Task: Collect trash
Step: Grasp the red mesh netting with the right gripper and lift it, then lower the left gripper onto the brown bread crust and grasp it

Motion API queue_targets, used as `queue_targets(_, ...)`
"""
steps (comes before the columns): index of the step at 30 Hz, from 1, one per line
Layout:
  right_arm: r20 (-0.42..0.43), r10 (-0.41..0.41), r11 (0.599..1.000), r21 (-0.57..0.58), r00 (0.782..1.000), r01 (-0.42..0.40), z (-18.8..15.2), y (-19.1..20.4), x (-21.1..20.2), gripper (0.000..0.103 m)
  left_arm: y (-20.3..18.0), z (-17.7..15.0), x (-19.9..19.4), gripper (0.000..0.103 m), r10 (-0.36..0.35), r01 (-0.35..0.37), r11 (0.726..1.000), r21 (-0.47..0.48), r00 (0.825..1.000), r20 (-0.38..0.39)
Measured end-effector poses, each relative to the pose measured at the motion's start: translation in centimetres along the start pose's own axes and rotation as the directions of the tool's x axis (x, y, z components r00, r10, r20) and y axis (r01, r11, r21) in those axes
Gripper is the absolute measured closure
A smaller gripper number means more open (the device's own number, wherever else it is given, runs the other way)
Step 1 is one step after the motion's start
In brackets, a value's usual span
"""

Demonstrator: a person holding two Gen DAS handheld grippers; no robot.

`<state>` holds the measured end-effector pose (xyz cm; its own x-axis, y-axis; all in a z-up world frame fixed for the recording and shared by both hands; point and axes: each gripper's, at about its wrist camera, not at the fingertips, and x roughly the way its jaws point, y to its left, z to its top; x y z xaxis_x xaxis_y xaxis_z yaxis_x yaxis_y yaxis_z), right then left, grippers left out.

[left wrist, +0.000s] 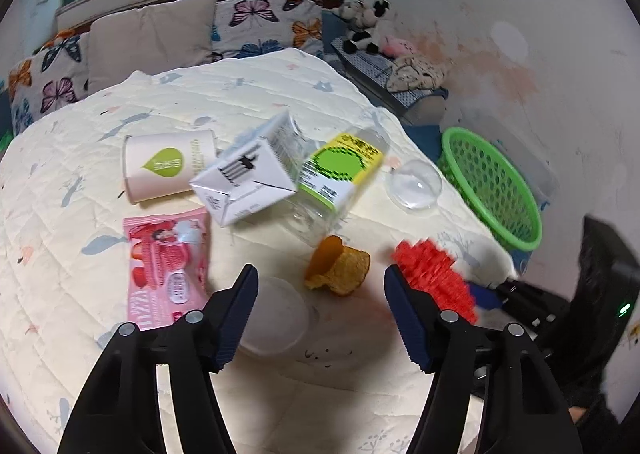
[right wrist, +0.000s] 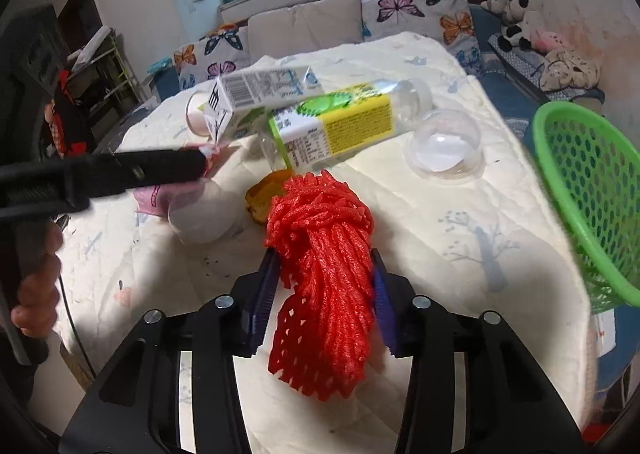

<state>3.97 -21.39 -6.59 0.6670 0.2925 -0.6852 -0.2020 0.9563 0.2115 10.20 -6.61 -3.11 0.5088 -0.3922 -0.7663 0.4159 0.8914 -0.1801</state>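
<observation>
The right gripper [right wrist: 324, 286] is clamped on a red foam net [right wrist: 320, 274], the kind that sleeves fruit, pinched between its blue pads about the middle so both ends spill free; I'd guess it is held that way because the stuff is soft and would slip from a lighter hold; it looks squashed, ribbed and bright, its open mesh showing at the end nearest the camera. Off to the gripper's right stands a green basket [right wrist: 592, 190], tilted at the edge of the bed [right wrist: 460, 254], most likely where the trash is meant to go, so the net seems on its way there. The left gripper [left wrist: 320, 314] hangs with its jaws apart and nothing between them, just above a clear plastic cup [left wrist: 276, 318] lying on the quilt; ahead of it sit a brown crumpled wrapper [left wrist: 340, 266], a pink packet [left wrist: 166, 266], a milk carton [left wrist: 248, 178], a bottle [left wrist: 340, 170] with a yellow label, a paper cup [left wrist: 164, 166] and a clear dome lid [left wrist: 416, 184], all left loose on the bed.
</observation>
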Motion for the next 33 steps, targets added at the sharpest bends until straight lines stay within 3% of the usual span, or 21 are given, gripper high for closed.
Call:
queue_targets(18, 0.092, -0.066, 0.989, 0.136, 0.994, 0.054, -0.2, -4.9, -5.1, 0.060, -2.7, 0.2, 4.9, 0.040, 0.037, -0.027, 0.989, 0.146, 0.997, -0.071)
queue_targets(33, 0.097, -0.096, 0.982, 0.170, 0.991, 0.079, -0.3, -6.4, -5.9, 0.060, -2.8, 0.8, 7.2, 0.058, 0.062, -0.042, 0.980, 0.194, 0.993, -0.099)
